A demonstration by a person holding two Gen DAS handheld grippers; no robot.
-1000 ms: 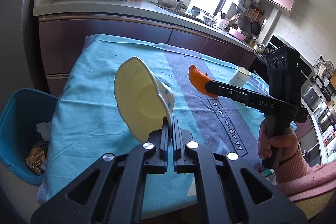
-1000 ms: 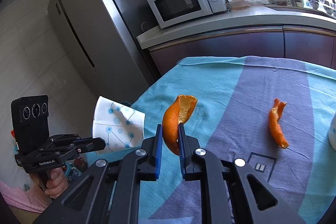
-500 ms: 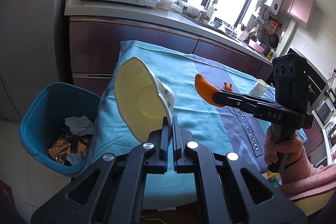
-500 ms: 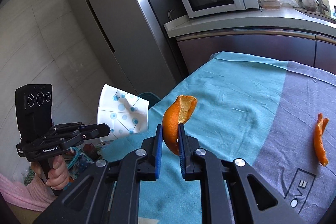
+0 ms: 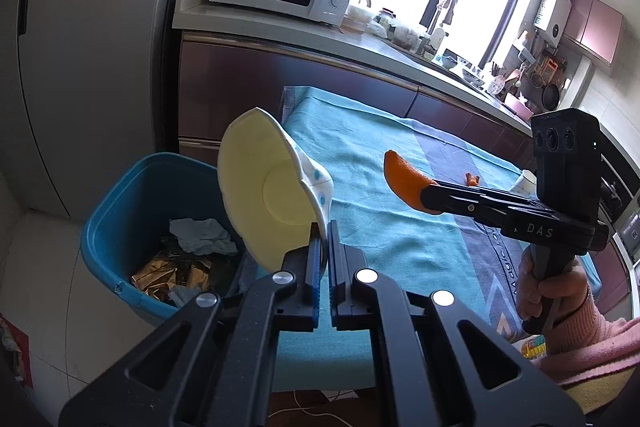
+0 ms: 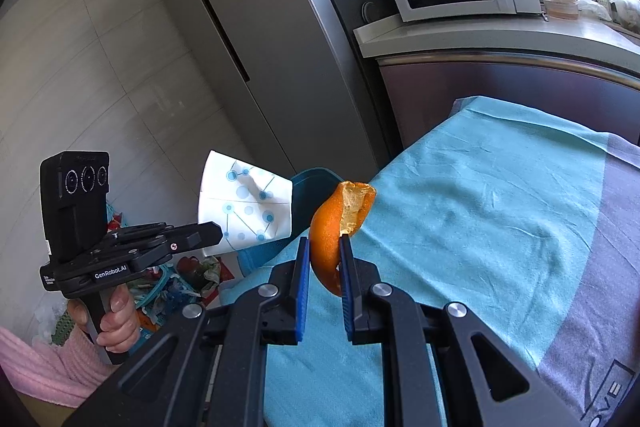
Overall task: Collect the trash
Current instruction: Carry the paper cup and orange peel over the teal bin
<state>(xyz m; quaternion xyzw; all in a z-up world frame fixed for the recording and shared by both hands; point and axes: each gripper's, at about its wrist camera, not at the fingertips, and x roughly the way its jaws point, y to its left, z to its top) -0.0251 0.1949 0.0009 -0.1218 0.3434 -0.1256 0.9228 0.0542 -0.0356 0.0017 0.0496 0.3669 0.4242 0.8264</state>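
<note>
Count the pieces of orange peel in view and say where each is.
2. One orange peel is held in the right claw; a small peel piece lies on the tablecloth. Others may be hidden.

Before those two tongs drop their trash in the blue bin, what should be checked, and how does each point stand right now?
1. Left tongs grip the crushed paper cup: ok.
2. Right tongs grip the orange peel: ok.
3. Blue bin has room: ok, trash only at its bottom.
4. Cup over the bin: cannot tell; it appears near the rim.
5. Peel over the bin: not ok, it hangs above the tablecloth.
6. Table cleared: not ok, a peel scrap remains.
</note>
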